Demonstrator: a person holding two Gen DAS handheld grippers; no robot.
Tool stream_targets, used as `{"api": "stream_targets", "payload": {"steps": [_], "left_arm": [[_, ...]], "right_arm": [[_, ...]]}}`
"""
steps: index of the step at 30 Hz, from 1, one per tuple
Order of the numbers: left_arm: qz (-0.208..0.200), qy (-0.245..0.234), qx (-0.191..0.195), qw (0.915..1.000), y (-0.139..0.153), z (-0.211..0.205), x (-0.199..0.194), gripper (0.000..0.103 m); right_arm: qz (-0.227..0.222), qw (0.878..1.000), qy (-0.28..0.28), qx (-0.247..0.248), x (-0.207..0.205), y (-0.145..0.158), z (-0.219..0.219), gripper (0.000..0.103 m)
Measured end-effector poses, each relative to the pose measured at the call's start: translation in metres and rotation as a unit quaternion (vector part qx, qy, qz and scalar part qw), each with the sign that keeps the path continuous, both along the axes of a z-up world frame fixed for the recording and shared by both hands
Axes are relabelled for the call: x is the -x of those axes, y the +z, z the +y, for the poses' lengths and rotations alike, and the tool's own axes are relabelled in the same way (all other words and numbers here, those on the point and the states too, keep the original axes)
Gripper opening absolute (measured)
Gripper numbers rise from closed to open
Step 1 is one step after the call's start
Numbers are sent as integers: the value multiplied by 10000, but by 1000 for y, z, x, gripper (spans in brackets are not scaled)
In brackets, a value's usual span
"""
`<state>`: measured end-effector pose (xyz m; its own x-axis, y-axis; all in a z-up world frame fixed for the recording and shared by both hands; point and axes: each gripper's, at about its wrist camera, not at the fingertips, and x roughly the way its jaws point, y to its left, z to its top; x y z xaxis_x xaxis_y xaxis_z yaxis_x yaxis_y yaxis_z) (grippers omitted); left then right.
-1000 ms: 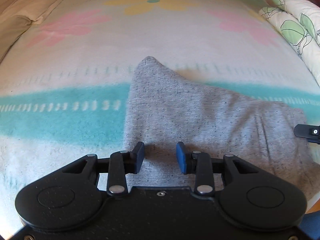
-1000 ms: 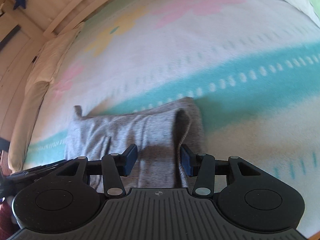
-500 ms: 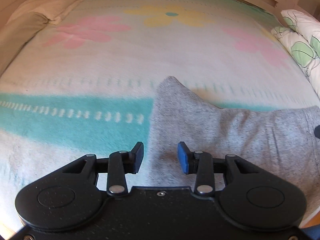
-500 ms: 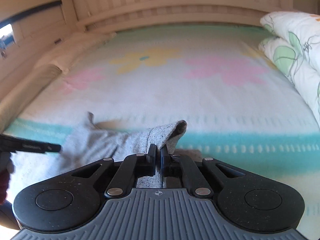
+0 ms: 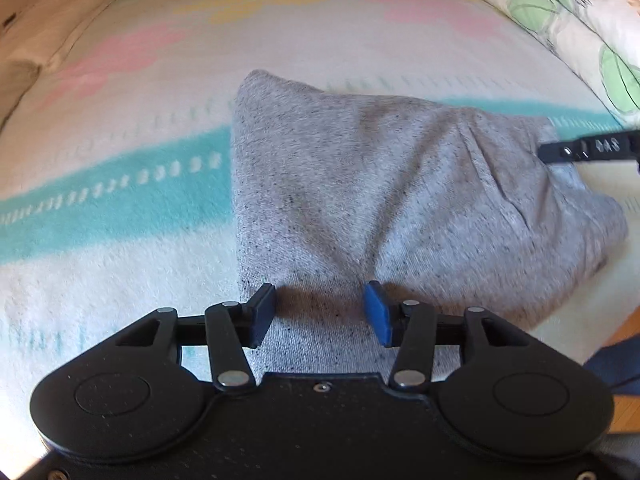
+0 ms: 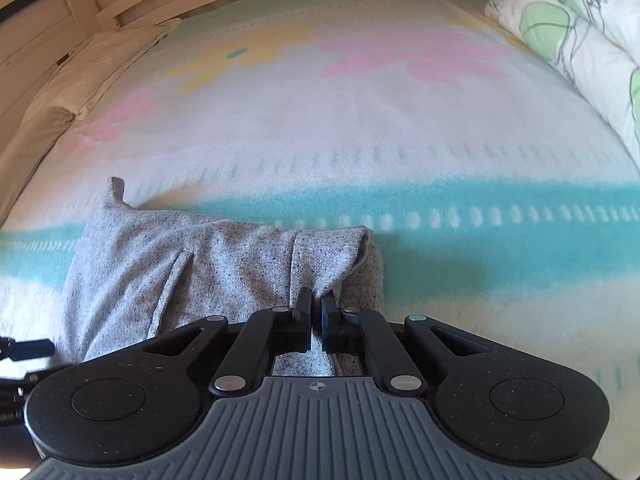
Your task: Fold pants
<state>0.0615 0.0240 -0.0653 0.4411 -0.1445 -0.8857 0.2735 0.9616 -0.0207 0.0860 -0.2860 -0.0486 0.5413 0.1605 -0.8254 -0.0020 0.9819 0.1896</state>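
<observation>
Grey speckled pants lie folded in a bundle on a flowered blanket. My left gripper is open, its blue-padded fingers straddling the near left edge of the pants without closing on them. My right gripper is shut on the right end of the pants, pinching a raised fold of cloth between its fingers. The right gripper's tip also shows in the left wrist view at the far right of the pants.
Leaf-print pillows lie along the right side of the bed. Beige cushions and a wooden slatted bed frame are at the left and back. The bed edge and wooden floor show at the lower right.
My right gripper closed on the right end of the pants and holds a fold of it. My left gripper shifted back over the pants' near left edge, still open.
</observation>
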Motion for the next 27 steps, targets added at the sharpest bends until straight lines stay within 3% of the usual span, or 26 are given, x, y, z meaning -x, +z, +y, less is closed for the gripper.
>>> {"api": "stream_targets", "payload": {"steps": [4,9,10,13,15,18,23,27], "left_arm": [[468,69,418,9980,1,12,0,55],[424,15,421,9982,2,10,1,55],[393,-23,370,9985,2,8,2,55],[338,-191,235,9990,2,2,6,55],[330,-268,211,9989,2,2,5,55],[350,-371,356,9981,9,7,2,54],[259,202,826,9960,24,37,-18,54],[738,313,1110,9906,14,45,-23,54]], "right_arm": [[18,9999,-91,-126,-1,1,-3,4],[-595,9982,30,-113,7,23,0,4],[-559,9984,83,-22,6,23,2,4],[141,9999,-76,52,-4,0,-2,6],[196,9989,-304,-285,-7,-5,-11,6],[1,9988,-459,-175,-5,9,-15,12],[-405,9985,-354,-41,4,32,-14,13],[-349,9993,-131,-27,6,35,-9,13]]}}
